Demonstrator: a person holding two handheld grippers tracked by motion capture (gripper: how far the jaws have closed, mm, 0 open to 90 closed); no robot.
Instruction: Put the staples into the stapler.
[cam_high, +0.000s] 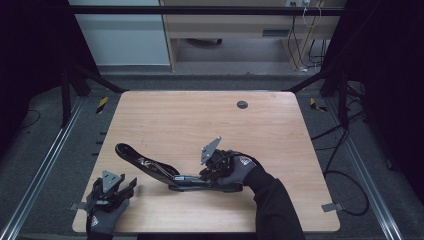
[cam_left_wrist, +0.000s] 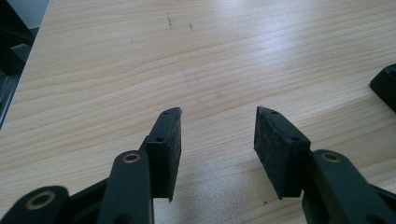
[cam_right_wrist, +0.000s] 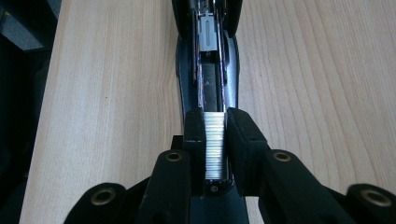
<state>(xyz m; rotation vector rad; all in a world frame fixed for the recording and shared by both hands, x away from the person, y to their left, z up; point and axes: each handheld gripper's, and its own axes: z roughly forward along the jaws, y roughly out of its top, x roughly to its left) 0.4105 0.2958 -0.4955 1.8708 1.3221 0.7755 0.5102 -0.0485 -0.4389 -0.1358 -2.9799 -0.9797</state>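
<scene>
Staples going into the open stapler

Staples sit pinched between my right gripper's (cam_right_wrist: 215, 140) pads: a silvery, ribbed strip of metal staples (cam_right_wrist: 215, 144), held on edge and lined up with the long black stapler (cam_high: 165, 172) that serves as my landmark. The stapler lies hinged wide open on the pale wooden table (cam_high: 200, 120), its curved top arm thrown back away from my right hand and its loading channel (cam_right_wrist: 211, 74) facing upward. I hold the strip right over the near end of that channel, in line with it, so that it can drop in and slide along the track toward the small grey pusher (cam_right_wrist: 208, 35) at the far end (whether the strip already rests on the rail, I cannot tell).

My left gripper (cam_left_wrist: 217, 135) waits well to the side of the stapler, near the table's front corner, its jaws standing apart with nothing between them but bare wood. I judge it stays clear because the stapler lies steady by its own weight; one black corner of the stapler (cam_left_wrist: 385, 86) shows off to the side in the left gripper view.
</scene>
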